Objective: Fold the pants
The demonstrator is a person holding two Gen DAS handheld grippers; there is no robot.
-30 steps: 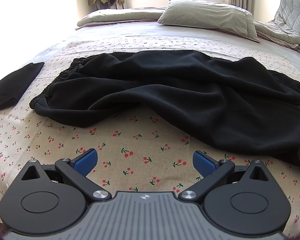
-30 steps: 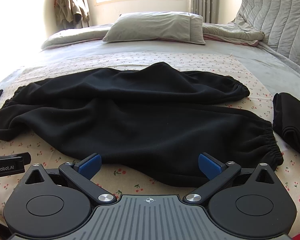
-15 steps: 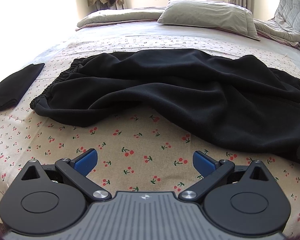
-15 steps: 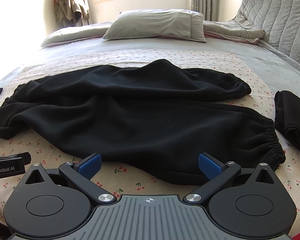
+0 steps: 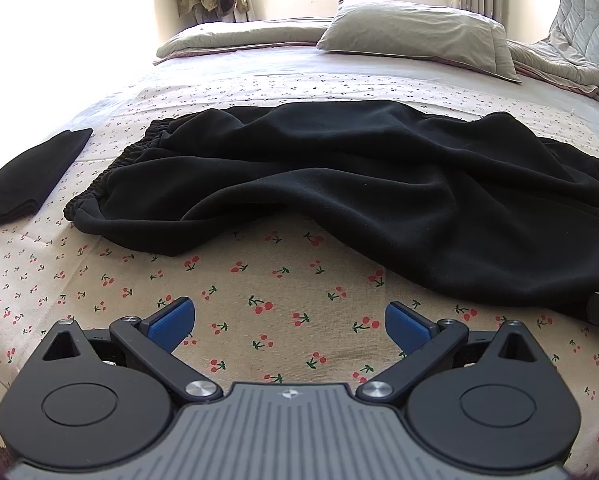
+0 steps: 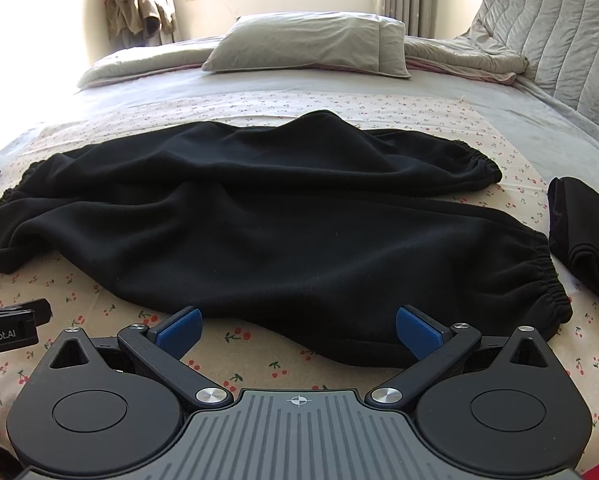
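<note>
Black pants point(image 5: 359, 184) lie rumpled across the cherry-print sheet point(image 5: 259, 292), waistband to the left and elastic cuffs to the right. In the right wrist view the pants point(image 6: 279, 232) fill the middle, with the near cuff point(image 6: 547, 280) at the right. My left gripper point(image 5: 289, 324) is open and empty, hovering over bare sheet just short of the pants' near edge. My right gripper point(image 6: 297, 330) is open and empty, its blue pads point(image 6: 417, 330) at the pants' near hem.
A folded black garment point(image 5: 31, 176) lies left of the pants. Another folded black garment point(image 6: 587, 236) lies right of them. Grey pillows point(image 6: 311, 48) and a quilt point(image 6: 559, 36) lie at the bed's far end. The left gripper's tip point(image 6: 11, 324) shows in the right wrist view.
Both grippers have drawn back and risen slightly, so the pants sit a little farther off in both views. Both stayed open. The pants have not moved.
</note>
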